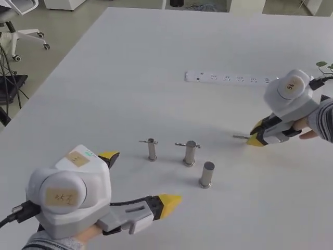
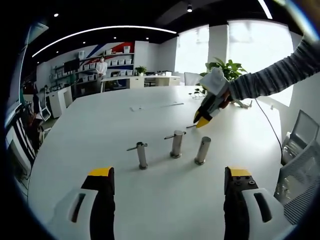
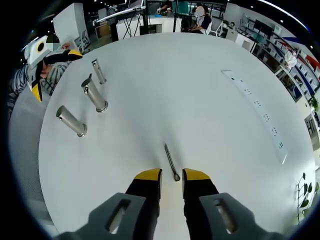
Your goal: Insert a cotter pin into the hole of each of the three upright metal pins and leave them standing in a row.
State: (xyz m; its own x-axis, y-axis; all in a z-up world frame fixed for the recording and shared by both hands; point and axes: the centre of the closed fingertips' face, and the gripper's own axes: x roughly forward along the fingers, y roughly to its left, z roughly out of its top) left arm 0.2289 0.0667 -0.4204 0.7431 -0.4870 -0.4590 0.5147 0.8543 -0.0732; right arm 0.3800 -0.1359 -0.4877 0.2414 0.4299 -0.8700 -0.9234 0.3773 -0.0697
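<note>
Three metal pins stand on the white table point(image 1: 156, 94). The left pin point(image 1: 151, 149) and the middle pin point(image 1: 190, 152) each carry a cotter pin through the top. The right pin point(image 1: 207, 174) has none and stands slightly nearer. My left gripper point(image 1: 140, 178) is open in front of them with nothing between its fingers; its own view shows all three pins point(image 2: 176, 144) ahead. My right gripper point(image 1: 256, 138) is low on the table at the right. Its jaws stand a narrow gap apart around the looped end of a loose cotter pin point(image 3: 171, 161) that lies flat.
A white power strip point(image 1: 229, 78) lies across the table behind the pins. A plant point(image 1: 325, 66) sits at the far right edge. An office chair point(image 1: 21, 21) stands on the floor beyond the table's left edge. Bare table surrounds the pins.
</note>
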